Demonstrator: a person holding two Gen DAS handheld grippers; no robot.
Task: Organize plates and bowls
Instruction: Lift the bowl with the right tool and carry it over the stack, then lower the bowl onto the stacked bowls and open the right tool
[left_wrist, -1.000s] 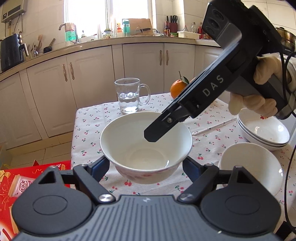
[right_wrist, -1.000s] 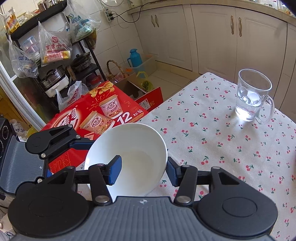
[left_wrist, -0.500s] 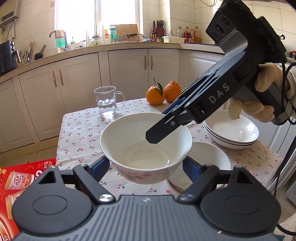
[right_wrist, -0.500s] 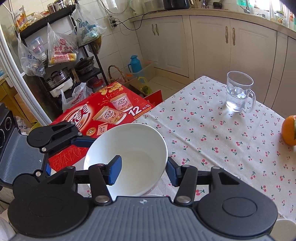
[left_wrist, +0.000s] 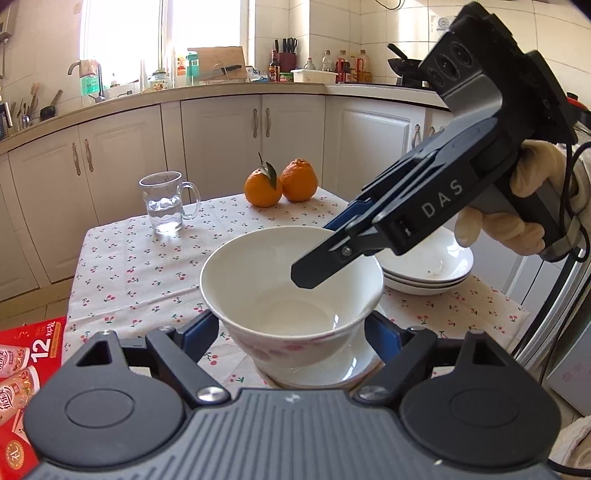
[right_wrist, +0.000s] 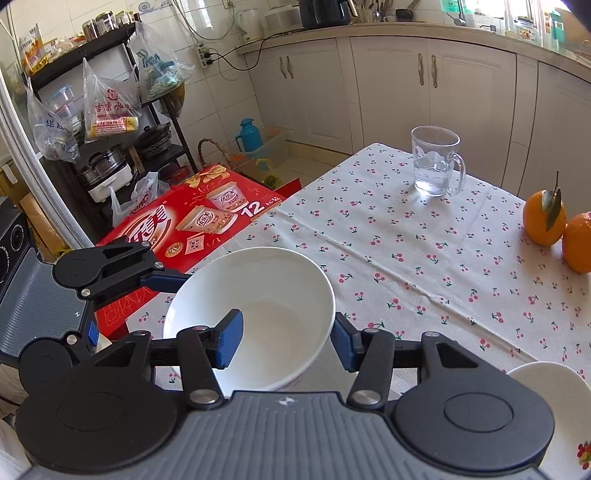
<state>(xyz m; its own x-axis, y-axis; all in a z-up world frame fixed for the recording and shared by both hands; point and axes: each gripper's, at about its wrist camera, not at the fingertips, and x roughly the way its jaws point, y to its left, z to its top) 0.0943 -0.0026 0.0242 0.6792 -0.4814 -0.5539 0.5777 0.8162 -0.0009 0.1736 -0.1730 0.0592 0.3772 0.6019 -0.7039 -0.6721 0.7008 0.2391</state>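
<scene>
A white bowl with pink flowers (left_wrist: 291, 295) is held in the air between both grippers. My left gripper (left_wrist: 291, 332) is shut on its outer sides. My right gripper (right_wrist: 286, 338) grips its rim, one finger inside the bowl (right_wrist: 255, 321) and one outside. The held bowl hangs just above a second white bowl (left_wrist: 351, 365) on the table. A stack of shallow white bowls (left_wrist: 428, 266) sits to the right; its edge shows in the right wrist view (right_wrist: 554, 384).
A cherry-print tablecloth (right_wrist: 406, 251) covers the table. A glass mug of water (left_wrist: 166, 203) and two oranges (left_wrist: 280, 182) stand at the far side. A red gift box (right_wrist: 192, 225) lies on the floor beside the table.
Both grippers have carried the bowl to the right, from the table's left part to over the second bowl. The stack of bowls and the oranges have come nearer.
</scene>
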